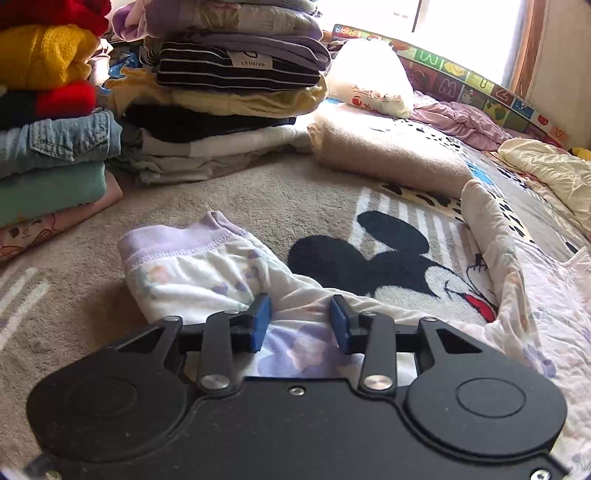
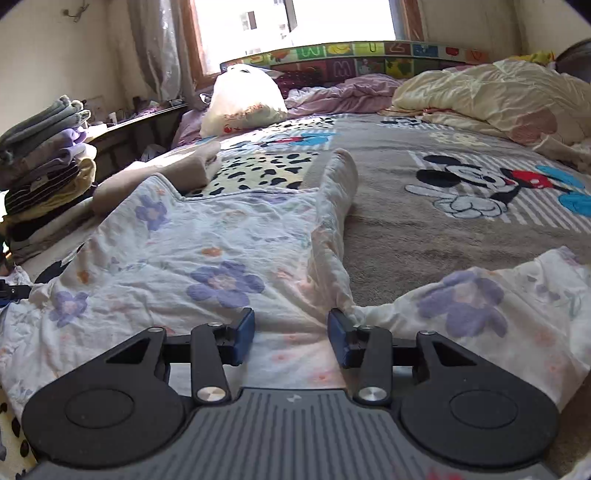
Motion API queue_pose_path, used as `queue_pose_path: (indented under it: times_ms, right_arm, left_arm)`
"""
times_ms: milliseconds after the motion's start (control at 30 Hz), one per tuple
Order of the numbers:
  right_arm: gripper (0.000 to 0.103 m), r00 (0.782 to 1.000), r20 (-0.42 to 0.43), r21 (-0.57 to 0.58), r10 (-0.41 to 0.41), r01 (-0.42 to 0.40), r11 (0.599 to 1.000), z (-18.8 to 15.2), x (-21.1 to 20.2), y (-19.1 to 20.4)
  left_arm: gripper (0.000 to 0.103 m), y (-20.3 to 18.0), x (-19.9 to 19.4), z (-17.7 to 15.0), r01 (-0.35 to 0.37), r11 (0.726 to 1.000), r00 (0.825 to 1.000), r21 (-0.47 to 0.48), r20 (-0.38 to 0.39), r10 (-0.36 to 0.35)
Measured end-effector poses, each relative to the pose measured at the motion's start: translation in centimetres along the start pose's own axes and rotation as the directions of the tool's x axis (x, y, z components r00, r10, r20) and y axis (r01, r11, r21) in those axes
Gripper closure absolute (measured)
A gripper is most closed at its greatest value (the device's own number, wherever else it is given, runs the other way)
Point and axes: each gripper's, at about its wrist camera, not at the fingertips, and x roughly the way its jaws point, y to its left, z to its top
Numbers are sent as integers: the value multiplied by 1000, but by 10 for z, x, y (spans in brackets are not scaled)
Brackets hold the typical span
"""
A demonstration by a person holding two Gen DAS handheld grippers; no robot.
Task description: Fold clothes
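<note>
Hovering with jaws apart, left gripper [image 1: 300, 323] and right gripper [image 2: 291, 338] overlie the floral garment [image 2: 207, 254]

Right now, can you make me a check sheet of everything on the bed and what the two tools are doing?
Surface: cartoon mouse blanket covering the bed.
Job's things: floral garment spread flat, wrinkled; its purple cuff lies on the blanket.
Clutter: folded clothes stack at back left; second pile beside it; cream quilt crumpled at right; white bag near the window.
Tools: left tool open, over the garment; right tool open, over the garment.
Cables: nothing seen.
Surroundings: bright window, alphabet mat along the bed's far edge.
</note>
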Motion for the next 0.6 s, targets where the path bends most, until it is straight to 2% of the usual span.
queue_pose_path:
  times_ms: [33,100,133,200,300,333,400,433,467,500,533,567,600]
  right_arm:
    - [77,999,12,60,34,-35,998,3,-4,-11]
    - [71,996,43,39,72,-74,997,8,-10,-10]
    - [68,994,58,9,93,-94,996,10,-11,-7]
    - [65,980,55,19,191,-193,981,20,-3,-4]
    - [64,959,41,77,280,-283,956,38,18,-5]
    - [64,961,31,105,275,-277,955,41,25,-9]
    - [59,969,3,166,245,-242,956,45,39,-22]
    - [56,973,-12,195,231,-224,955,47,45,-28]
    - [53,976,-27,225,217,-205,953,49,52,-34]
    - [53,978,-43,253,203,-186,949,51,59,-40]
    - [56,980,-58,282,189,-166,945,53,66,-46]
    - [73,976,-49,364,213,-181,914,51,68,-62]
    - [76,972,-32,428,233,-198,882,51,65,-74]
  left_arm:
    - [69,-4,-8,3,33,999,999,0,26,-33]
    - [68,-14,-22,9,103,995,992,3,74,-103]
    - [68,-21,-24,11,159,987,984,12,75,-159]
    - [68,-42,-22,16,269,963,961,35,59,-270]
    - [67,-78,-13,25,425,902,904,69,15,-427]
    - [66,-91,-7,28,465,881,885,86,-12,-466]
    - [63,-119,10,31,560,822,828,102,-92,-553]
    - [62,-128,22,33,567,817,823,105,-107,-558]
    - [56,-134,39,36,529,843,847,99,-136,-515]
    - [58,-137,58,39,476,875,873,84,-164,-459]
    - [65,-126,80,41,374,927,910,9,-197,-365]
    - [92,-106,98,43,326,940,914,-106,-217,-341]
    - [93,-94,101,46,326,931,913,-165,-200,-355]
